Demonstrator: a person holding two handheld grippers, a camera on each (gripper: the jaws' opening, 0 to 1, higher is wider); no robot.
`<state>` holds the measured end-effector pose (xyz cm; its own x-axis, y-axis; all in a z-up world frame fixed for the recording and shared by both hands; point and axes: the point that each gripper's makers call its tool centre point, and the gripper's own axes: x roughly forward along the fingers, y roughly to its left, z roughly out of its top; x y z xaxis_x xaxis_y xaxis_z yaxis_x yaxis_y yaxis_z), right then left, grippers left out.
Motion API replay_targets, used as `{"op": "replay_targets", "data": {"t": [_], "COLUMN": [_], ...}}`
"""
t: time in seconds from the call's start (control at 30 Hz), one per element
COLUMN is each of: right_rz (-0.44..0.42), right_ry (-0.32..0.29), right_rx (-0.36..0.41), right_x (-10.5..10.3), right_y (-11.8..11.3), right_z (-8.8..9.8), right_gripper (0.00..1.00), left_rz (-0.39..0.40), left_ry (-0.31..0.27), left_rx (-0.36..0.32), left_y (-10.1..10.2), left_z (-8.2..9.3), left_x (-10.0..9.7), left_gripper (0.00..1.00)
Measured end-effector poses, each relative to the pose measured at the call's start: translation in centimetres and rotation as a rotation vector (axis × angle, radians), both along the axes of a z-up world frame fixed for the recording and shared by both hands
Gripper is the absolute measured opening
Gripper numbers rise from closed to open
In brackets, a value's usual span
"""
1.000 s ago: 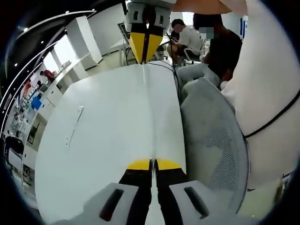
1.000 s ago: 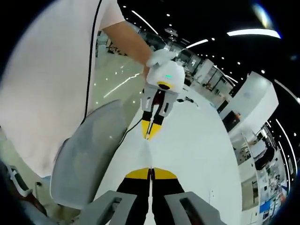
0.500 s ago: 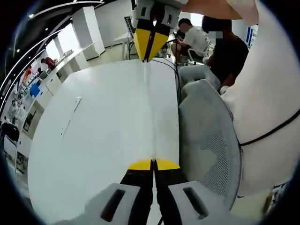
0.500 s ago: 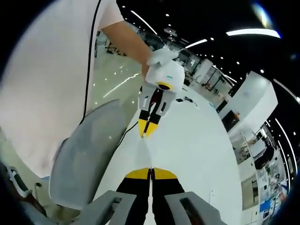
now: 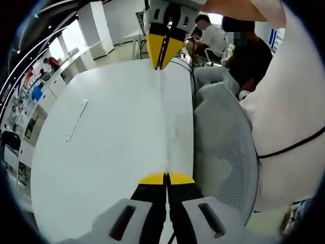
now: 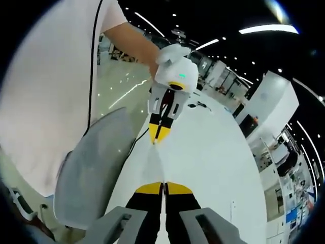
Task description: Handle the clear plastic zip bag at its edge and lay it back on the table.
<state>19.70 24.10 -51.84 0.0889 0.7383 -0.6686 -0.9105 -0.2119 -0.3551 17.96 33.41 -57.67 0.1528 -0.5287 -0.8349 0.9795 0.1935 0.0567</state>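
The clear plastic zip bag (image 5: 163, 122) hangs stretched between my two grippers above the white table (image 5: 101, 152). It is seen edge-on as a thin pale line. My left gripper (image 5: 166, 176) is shut on its near edge at the bottom of the left gripper view. My right gripper (image 5: 161, 67) comes in from the top, shut on the far edge. In the right gripper view the bag (image 6: 158, 162) runs from my right gripper (image 6: 163, 184) up to the left gripper (image 6: 156, 141), which a gloved hand holds.
A grey mesh chair (image 5: 226, 152) stands against the table's edge beside the person in white (image 5: 294, 101). A thin strip (image 5: 76, 123) lies on the table. Two people (image 5: 223, 40) sit at the far end. Shelves and counters line the room's side.
Both grippers stay shut on the bag. In the right gripper view the left gripper has drifted slightly up and looks a little larger; the views have shifted a little.
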Motion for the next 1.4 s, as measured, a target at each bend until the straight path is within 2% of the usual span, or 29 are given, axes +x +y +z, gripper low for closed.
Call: {"op": "replay_targets", "data": {"t": [0.3,0.5,0.67,1.03,1.4], "right_rz": [-0.038,-0.058,-0.063,-0.045,-0.052], "right_ry": [0.028,0.060,0.071,0.088,0.087], "right_rx": [0.030,0.060,0.083,0.095,0.058], "right_x": [0.0,-0.2,-0.5,-1.2,-0.7], "right_y": [0.6,1.7,3.3,7.5,8.6], "right_z": [0.7,1.2,1.1,-0.1,-1.9], "right_gripper": [0.06,0.10,0.10,0.06,0.05], "left_rz": [-0.003,0.003,-0.003,-0.004,0.004], "left_ry": [-0.004,-0.060,-0.086,-0.113,-0.121], "left_rx": [0.031,0.040,0.046,0.043,0.036], "left_y": [-0.4,-0.2,0.0,-0.6,-0.7], "left_z": [0.3,0.5,0.4,0.5,0.7], "left_x": [0.3,1.6,1.9,2.1,2.1], "left_gripper": [0.00,0.00,0.00,0.00,0.00]}}
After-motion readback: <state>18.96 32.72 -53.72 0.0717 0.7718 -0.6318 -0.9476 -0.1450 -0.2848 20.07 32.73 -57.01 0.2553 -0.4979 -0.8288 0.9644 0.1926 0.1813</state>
